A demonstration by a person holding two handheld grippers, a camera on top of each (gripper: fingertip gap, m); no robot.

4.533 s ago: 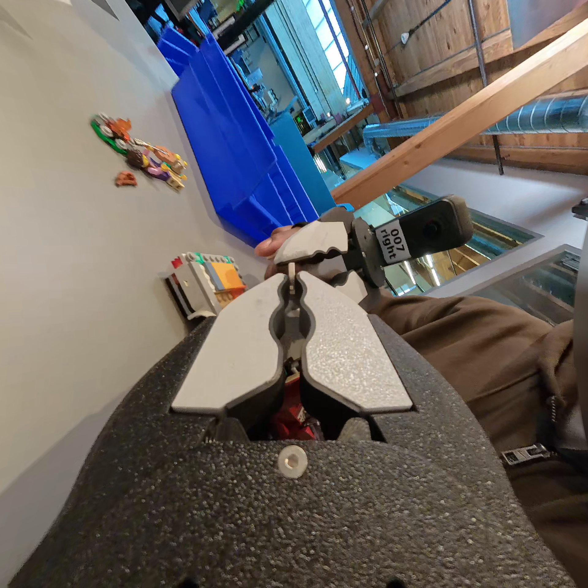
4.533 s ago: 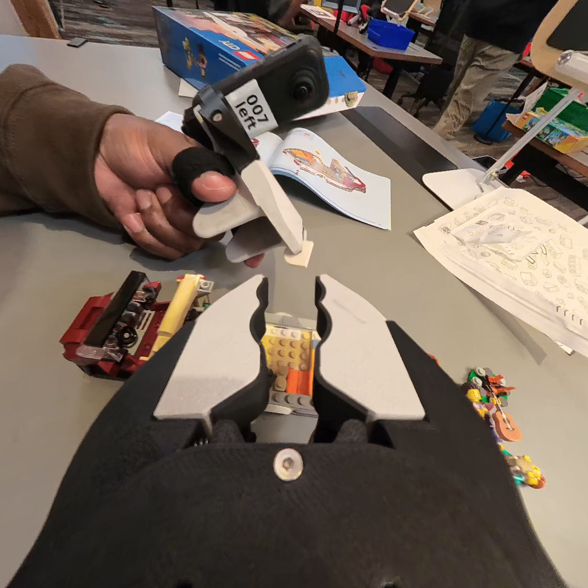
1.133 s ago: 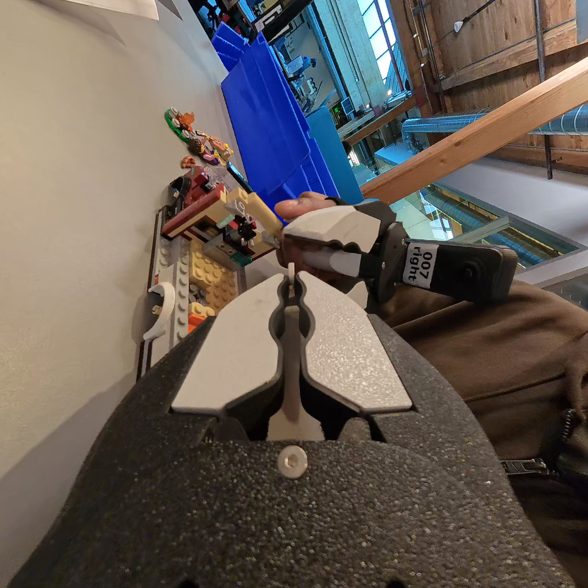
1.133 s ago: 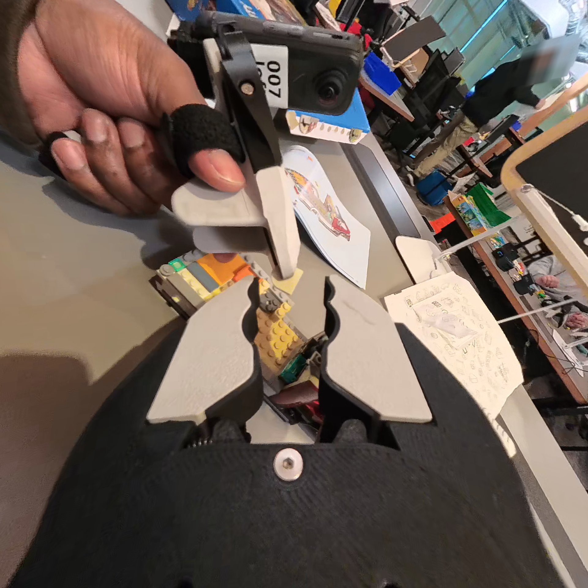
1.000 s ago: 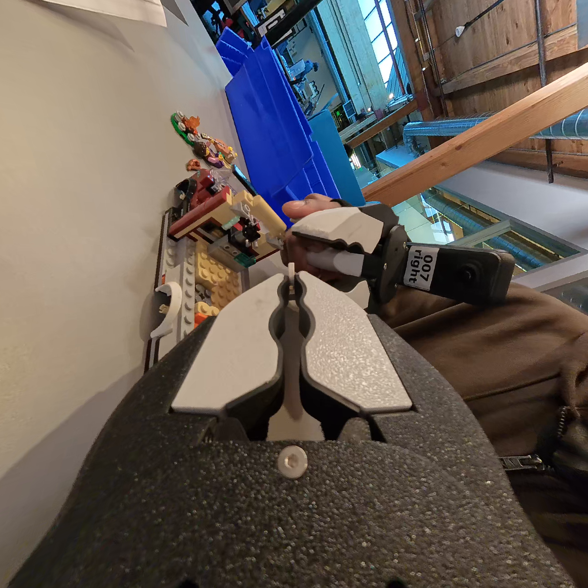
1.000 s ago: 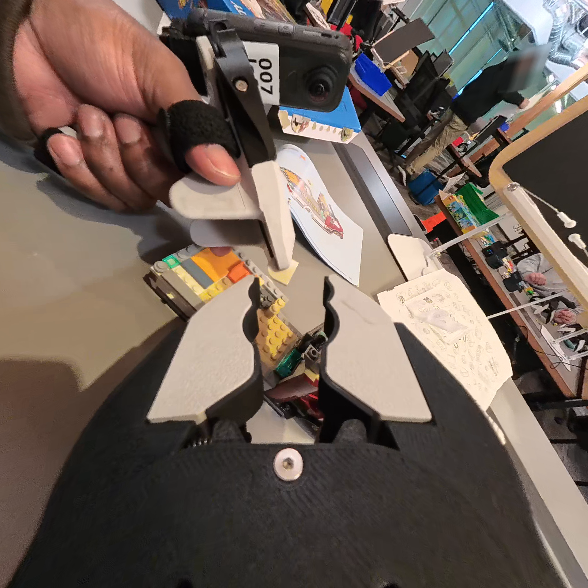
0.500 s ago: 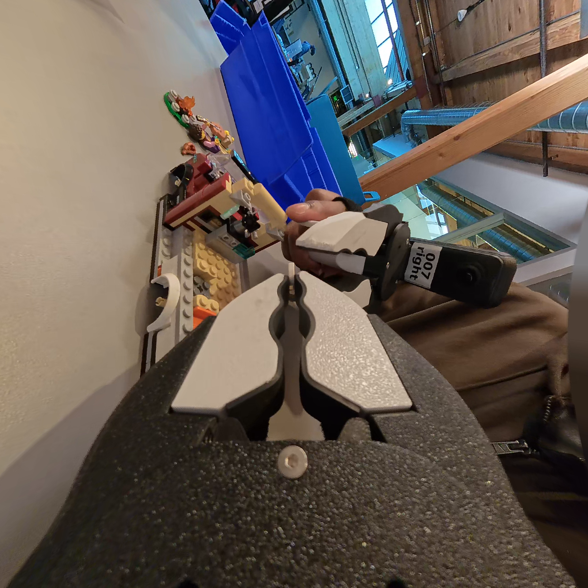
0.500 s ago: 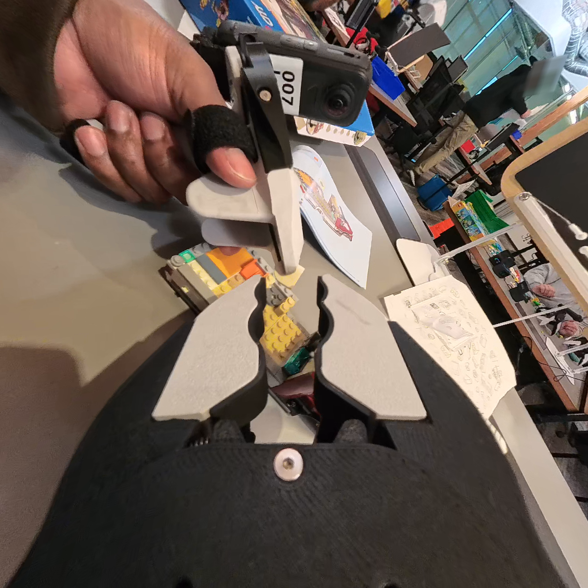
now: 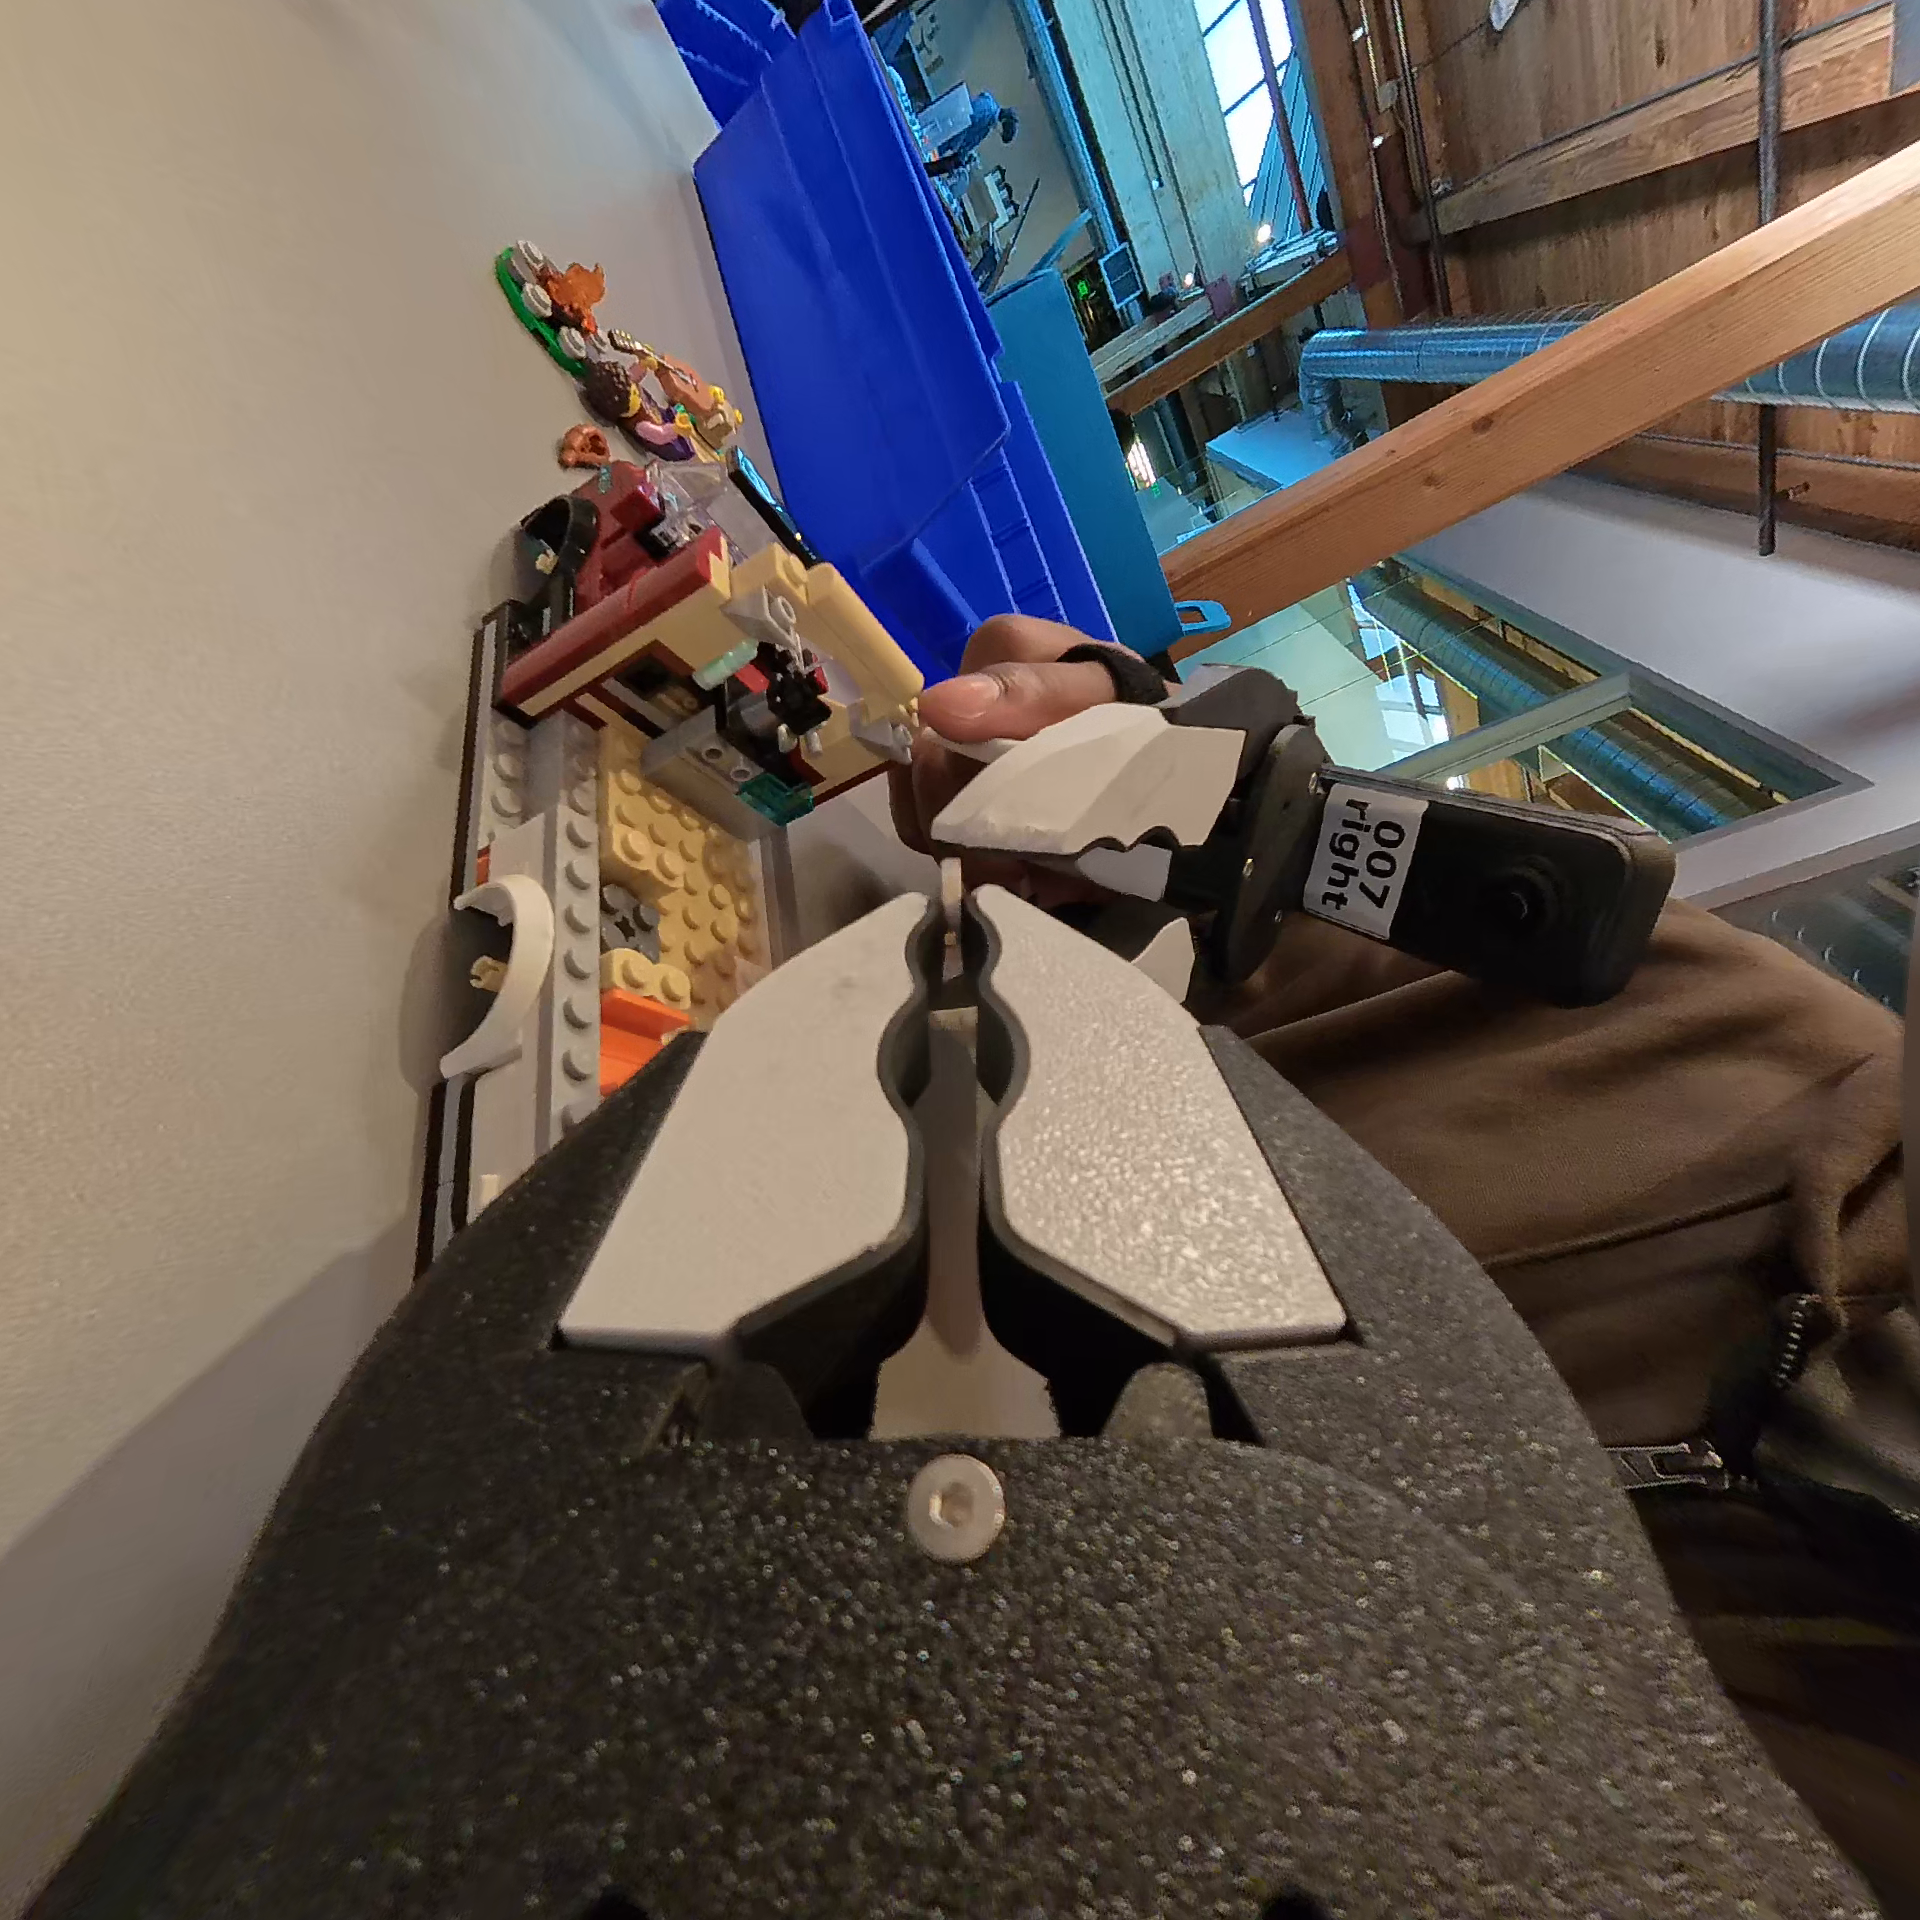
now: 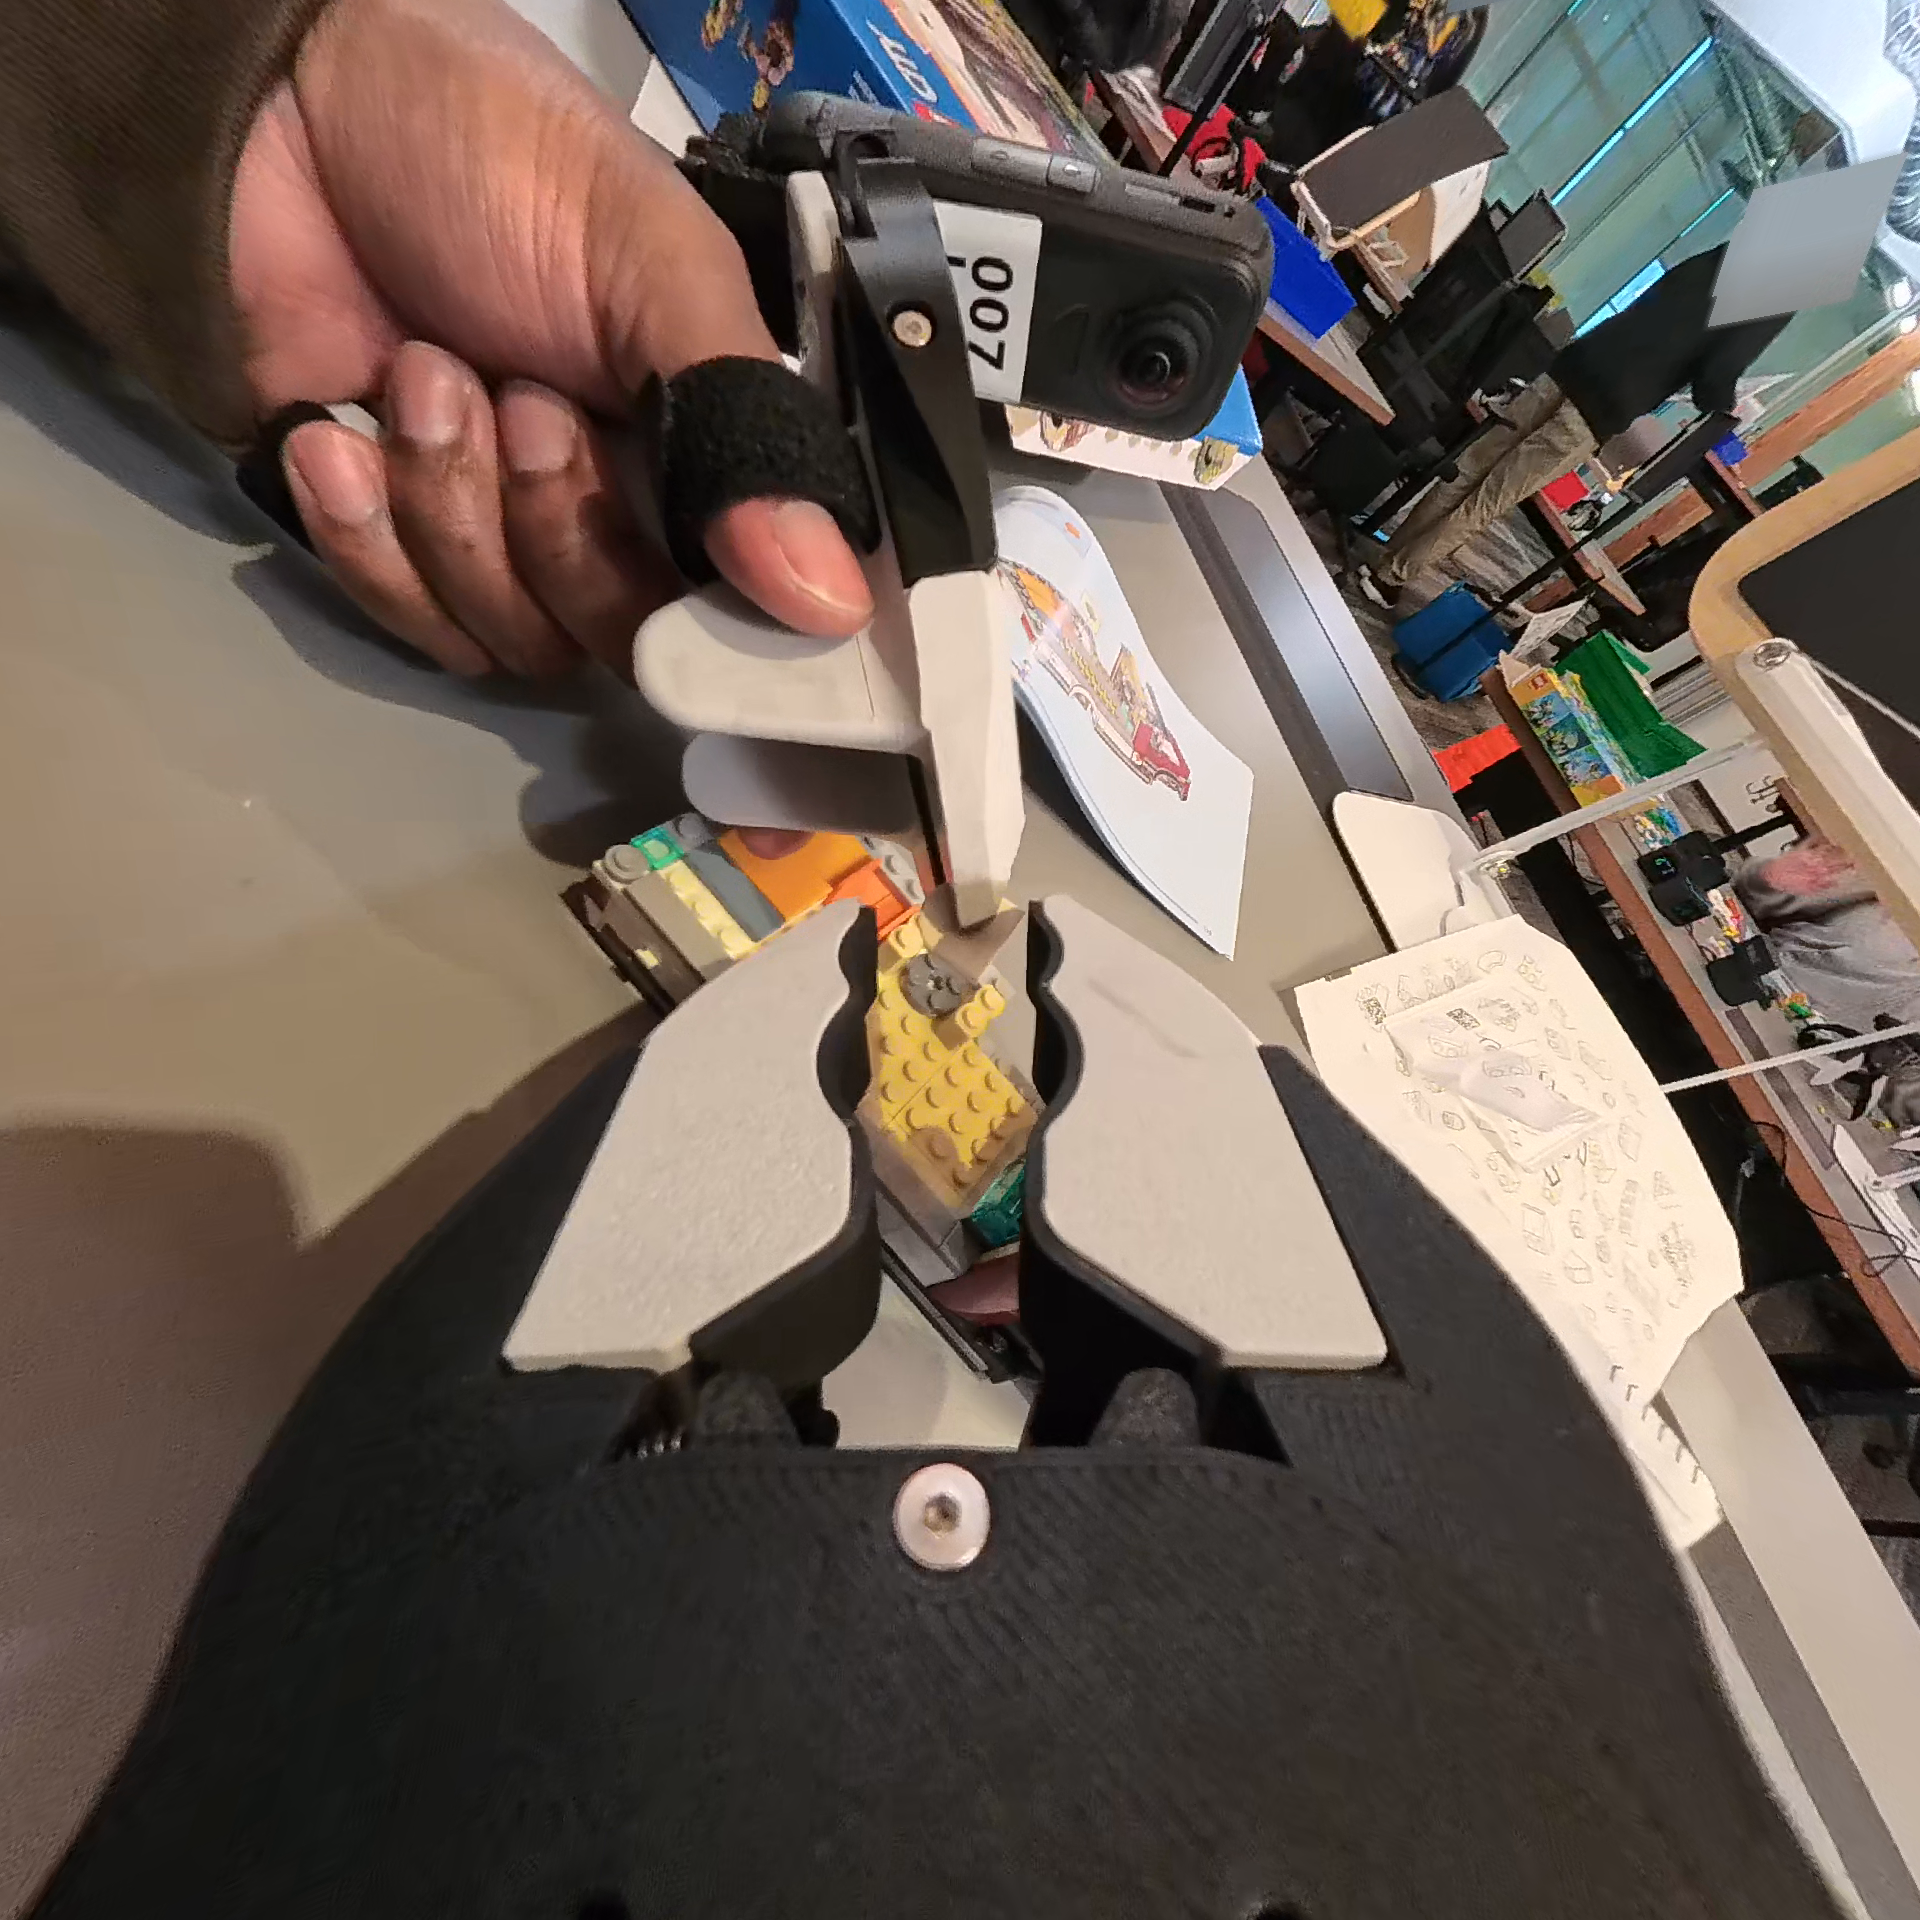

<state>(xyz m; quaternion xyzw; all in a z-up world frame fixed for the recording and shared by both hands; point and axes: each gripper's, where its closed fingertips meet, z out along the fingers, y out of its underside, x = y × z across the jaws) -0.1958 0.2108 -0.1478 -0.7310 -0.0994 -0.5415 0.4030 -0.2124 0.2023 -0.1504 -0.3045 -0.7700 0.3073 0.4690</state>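
Note:
My left gripper [image 9: 951, 904] is shut on a thin, flat tan piece [image 9: 950, 881], held edge-on at the fingertips. In the right wrist view the left gripper [image 10: 977, 904] points down, and the piece [image 10: 992, 940] sits just above the yellow studded base model [image 10: 945, 1081]. My right gripper [image 10: 945, 920] is open, with its fingers either side of that piece and nothing pressed between them. It also shows in the left wrist view [image 9: 940, 826]. A dark red and tan car build [image 9: 623, 644] leans on the base [image 9: 566, 935].
Blue bins [image 9: 862, 343] stand beyond the model, with small figure parts [image 9: 623, 364] on the table beside them. An open booklet [image 10: 1122, 748], a printed sheet [image 10: 1507, 1164] and a blue box [image 10: 831, 62] lie on the grey table. People stand at desks far behind. My two grippers' fingertips are within a few centimetres of each other.
My right fingers have drawn closer together. My left gripper has brought the tan piece down between the right fingertips. The red car, earlier on the table beside the base, now rests on it.

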